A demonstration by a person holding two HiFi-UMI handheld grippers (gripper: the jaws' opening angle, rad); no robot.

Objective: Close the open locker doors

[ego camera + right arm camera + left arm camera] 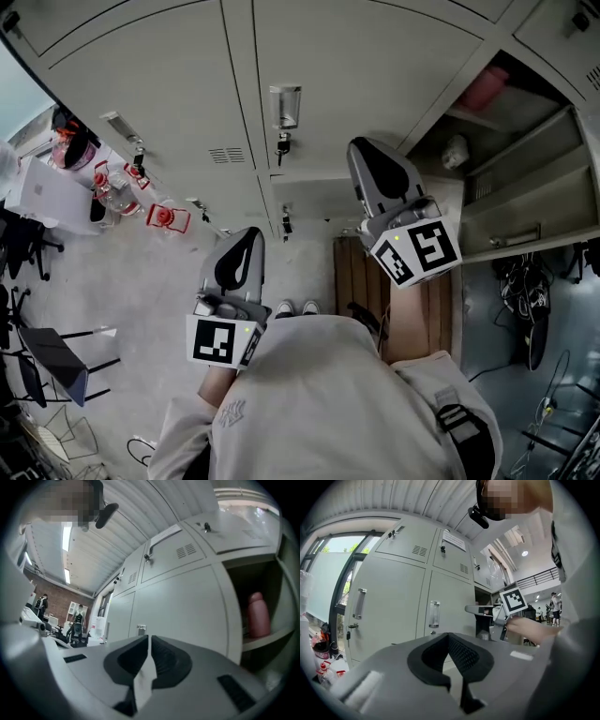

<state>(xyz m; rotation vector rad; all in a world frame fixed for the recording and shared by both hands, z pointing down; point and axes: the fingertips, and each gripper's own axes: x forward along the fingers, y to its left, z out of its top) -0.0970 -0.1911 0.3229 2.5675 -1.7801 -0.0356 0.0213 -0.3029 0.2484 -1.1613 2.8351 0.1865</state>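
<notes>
Now | right claw [148,641], left claw [449,637] hanging pinched, empty | locker door [544,202] likely swinging light, rigid metal; pushing flat near handle [514,234] seeming best.

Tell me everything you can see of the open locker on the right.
The open locker is pale grey metal, right of the closed doors. Its dark inside has a shelf carrying an upright pink bottle, with a whitish item lower down. Its door stands swung out to the right, handle showing.
</notes>
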